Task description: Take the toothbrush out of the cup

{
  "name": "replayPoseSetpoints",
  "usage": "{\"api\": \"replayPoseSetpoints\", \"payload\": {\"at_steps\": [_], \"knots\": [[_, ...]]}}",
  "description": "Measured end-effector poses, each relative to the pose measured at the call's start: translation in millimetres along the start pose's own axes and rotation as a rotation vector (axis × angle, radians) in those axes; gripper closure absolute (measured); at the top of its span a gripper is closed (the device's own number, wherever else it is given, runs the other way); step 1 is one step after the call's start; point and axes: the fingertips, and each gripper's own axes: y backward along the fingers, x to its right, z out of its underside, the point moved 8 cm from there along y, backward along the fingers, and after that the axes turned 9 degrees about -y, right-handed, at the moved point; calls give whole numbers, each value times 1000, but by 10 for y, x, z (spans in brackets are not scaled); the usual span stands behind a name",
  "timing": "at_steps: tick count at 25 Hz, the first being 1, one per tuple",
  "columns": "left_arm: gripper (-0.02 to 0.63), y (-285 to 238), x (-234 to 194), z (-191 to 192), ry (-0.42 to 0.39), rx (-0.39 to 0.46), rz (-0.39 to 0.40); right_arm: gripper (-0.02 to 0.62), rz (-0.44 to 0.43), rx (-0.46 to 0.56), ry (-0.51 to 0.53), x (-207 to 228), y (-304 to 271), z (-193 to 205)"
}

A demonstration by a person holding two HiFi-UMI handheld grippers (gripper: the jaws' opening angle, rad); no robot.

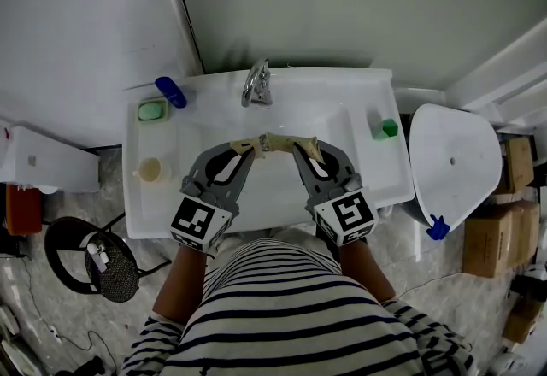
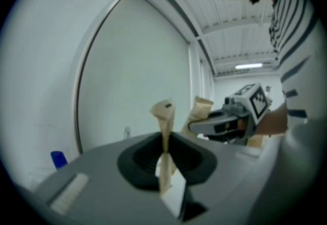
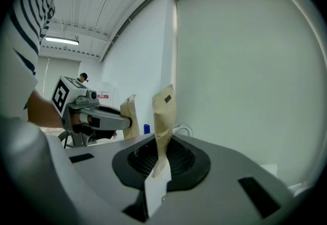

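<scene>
My left gripper [image 1: 248,146] and right gripper [image 1: 305,146] hang over the sink [image 1: 376,88] at centre frame, each with jaws pressed together on nothing. The cup [image 1: 149,169] stands on the ledge at the left, well apart from them. I can't make out the toothbrush inside. Going in without opening the jaws could tip the cup.

Head view sits above the person, facing steeply down over the white rectangular ceramic washbasin [image 1: 369,167]. Left gripper view and right gripper view ride low and close behind their own jaws, facing level toward the pale wall [image 3: 245,75]. Each catches the other tool, right gripper [image 2: 202,110] and left gripper [image 3: 129,112]; all three share the blue plastic bottle [image 1: 171,92].
</scene>
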Motion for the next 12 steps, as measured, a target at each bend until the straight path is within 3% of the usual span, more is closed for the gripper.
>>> {"api": "replayPoseSetpoints", "payload": {"at_steps": [12], "knots": [[557,-28,-43,-13,-4,6,4,564,5,7,0,36,-20,-25]]}}
